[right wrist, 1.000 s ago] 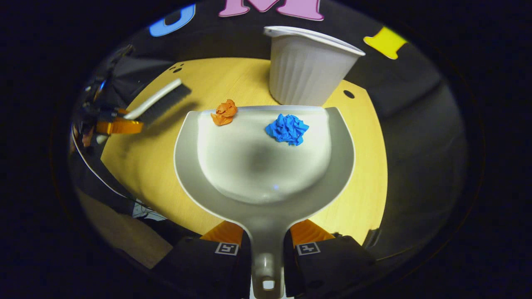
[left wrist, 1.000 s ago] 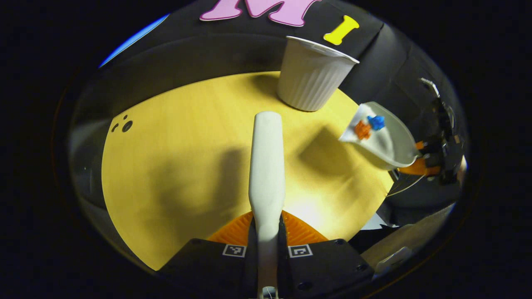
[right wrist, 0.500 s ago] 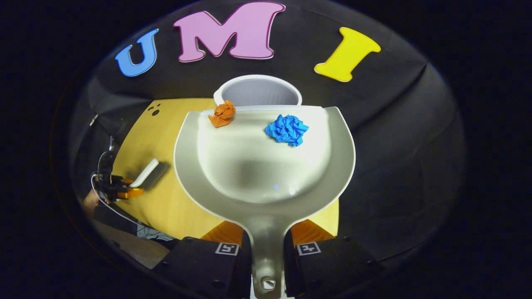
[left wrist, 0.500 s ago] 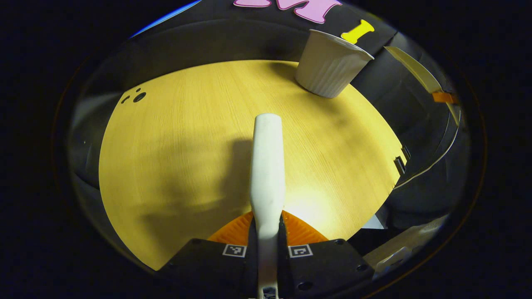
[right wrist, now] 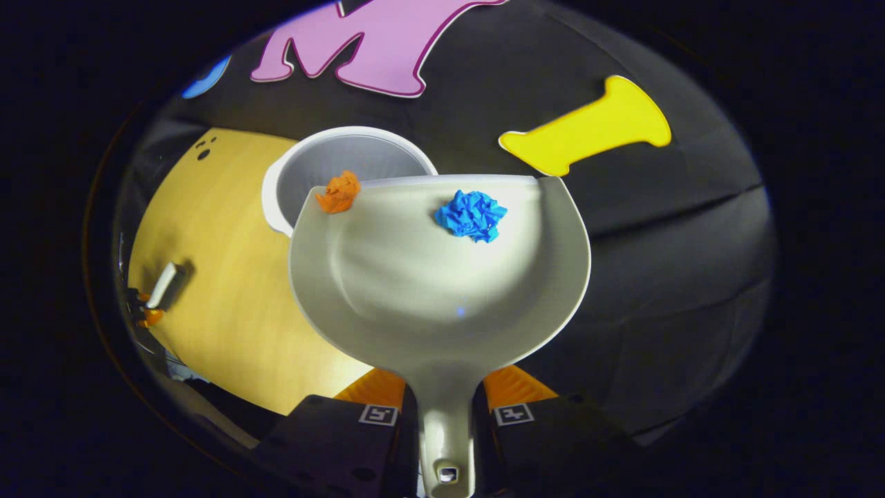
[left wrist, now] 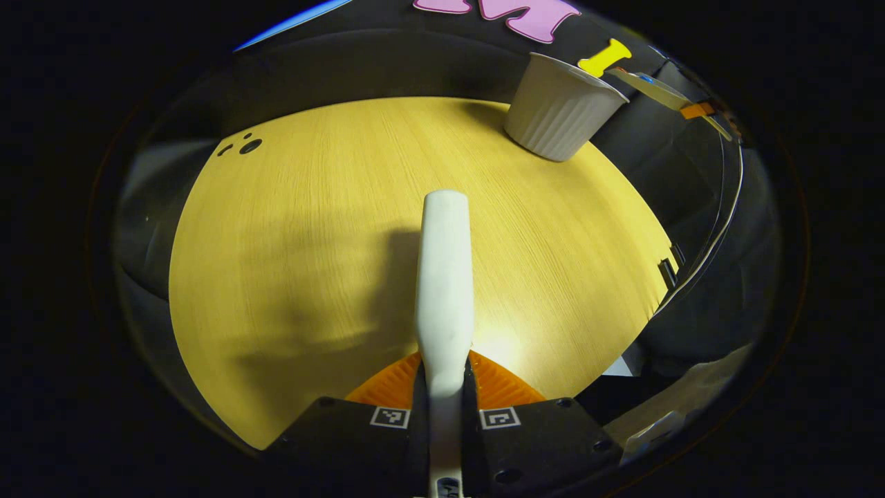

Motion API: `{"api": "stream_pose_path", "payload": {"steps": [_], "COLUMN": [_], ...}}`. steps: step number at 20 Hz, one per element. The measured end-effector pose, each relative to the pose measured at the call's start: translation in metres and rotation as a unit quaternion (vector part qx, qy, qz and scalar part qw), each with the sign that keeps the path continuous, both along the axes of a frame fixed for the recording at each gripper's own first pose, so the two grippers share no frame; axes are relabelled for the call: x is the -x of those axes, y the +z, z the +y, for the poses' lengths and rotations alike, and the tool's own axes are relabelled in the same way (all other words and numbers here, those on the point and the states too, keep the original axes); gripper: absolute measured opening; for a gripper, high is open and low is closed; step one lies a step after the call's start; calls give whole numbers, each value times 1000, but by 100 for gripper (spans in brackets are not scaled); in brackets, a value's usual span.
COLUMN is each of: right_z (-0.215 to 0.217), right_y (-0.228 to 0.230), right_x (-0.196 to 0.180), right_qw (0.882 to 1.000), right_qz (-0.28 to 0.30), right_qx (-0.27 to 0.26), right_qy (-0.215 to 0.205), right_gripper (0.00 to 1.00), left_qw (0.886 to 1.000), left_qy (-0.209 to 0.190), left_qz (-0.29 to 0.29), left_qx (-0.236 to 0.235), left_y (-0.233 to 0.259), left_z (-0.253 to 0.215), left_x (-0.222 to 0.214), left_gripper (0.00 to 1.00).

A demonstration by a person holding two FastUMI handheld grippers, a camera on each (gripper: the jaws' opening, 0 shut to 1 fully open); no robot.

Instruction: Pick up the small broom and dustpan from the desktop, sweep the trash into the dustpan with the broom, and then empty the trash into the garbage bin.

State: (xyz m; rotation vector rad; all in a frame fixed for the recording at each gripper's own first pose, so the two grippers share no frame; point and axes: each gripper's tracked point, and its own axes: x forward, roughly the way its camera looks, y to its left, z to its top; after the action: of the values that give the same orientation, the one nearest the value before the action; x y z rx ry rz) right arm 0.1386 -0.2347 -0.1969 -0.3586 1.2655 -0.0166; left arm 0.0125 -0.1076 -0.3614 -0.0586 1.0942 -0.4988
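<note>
Dustpan (right wrist: 442,277) pinched by handle in my right gripper (right wrist: 444,408), lip over garbage bin (right wrist: 311,166) rim, bin offset left | orange wad (right wrist: 338,194), blue wad (right wrist: 471,216) at lip | left gripper (left wrist: 444,404) clamps broom (left wrist: 444,277) above desktop (left wrist: 290,228).

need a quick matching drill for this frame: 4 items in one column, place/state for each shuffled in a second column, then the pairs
Things:
1. orange paper wad
2. blue paper wad
3. broom
4. garbage bin

Places or states:
A. standing on the desktop, open top facing up
B. at the dustpan lip, left corner, over the bin opening
C. handle clamped in the left tool, held over the desktop
D. lying in the dustpan near its lip, right of centre

Pairs: 1-B, 2-D, 3-C, 4-A
</note>
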Motion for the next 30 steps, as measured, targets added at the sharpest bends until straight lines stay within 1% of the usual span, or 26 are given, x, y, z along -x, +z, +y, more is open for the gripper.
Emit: {"api": "stream_pose_path", "payload": {"steps": [2,4,6,10,12,14,18,20,22,23,25,28,30], "right_z": [-6,-9,-7,4,5,5,7,13,25,31,51,88,118], "right_y": [1,8,13,7,5,5,12,22,36,41,52,59,48], "right_x": [-12,-23,-36,-53,-55,-54,-52,-44,-28,-25,-6,35,66], "right_qw": [997,989,982,983,981,982,992,995,996,996,994,987,983], "right_qz": [45,90,110,113,117,111,67,35,4,-10,-43,-75,-78], "right_qx": [42,79,106,93,96,94,53,24,-6,-20,-53,-99,-128], "right_qy": [40,82,109,112,119,118,94,87,85,85,90,99,104], "right_gripper": [35,35,35,35,35,35,35,35,35,35,35,35,35], "left_qw": [1000,1000,1000,1000,1000,1000,1000,1000,999,999,999,999,999], "left_qy": [1,5,9,16,18,19,19,23,29,30,30,33,34], "left_qz": [2,5,8,9,9,9,8,8,10,11,10,8,7], "left_qx": [-3,-3,-3,-3,-4,-4,-10,-12,-12,-13,-18,-26,-32], "left_y": [-2,-3,-4,-5,-5,-5,-5,-4,-4,-3,-1,2,4], "left_z": [1,2,2,1,0,-1,-1,-2,-1,-1,-1,0,1], "left_x": [1,1,2,0,-2,-4,-6,-7,-7,-7,-7,-6,-6], "left_gripper": [22,23,22,22,22,22,22,22,22,22,22,22,22]}}
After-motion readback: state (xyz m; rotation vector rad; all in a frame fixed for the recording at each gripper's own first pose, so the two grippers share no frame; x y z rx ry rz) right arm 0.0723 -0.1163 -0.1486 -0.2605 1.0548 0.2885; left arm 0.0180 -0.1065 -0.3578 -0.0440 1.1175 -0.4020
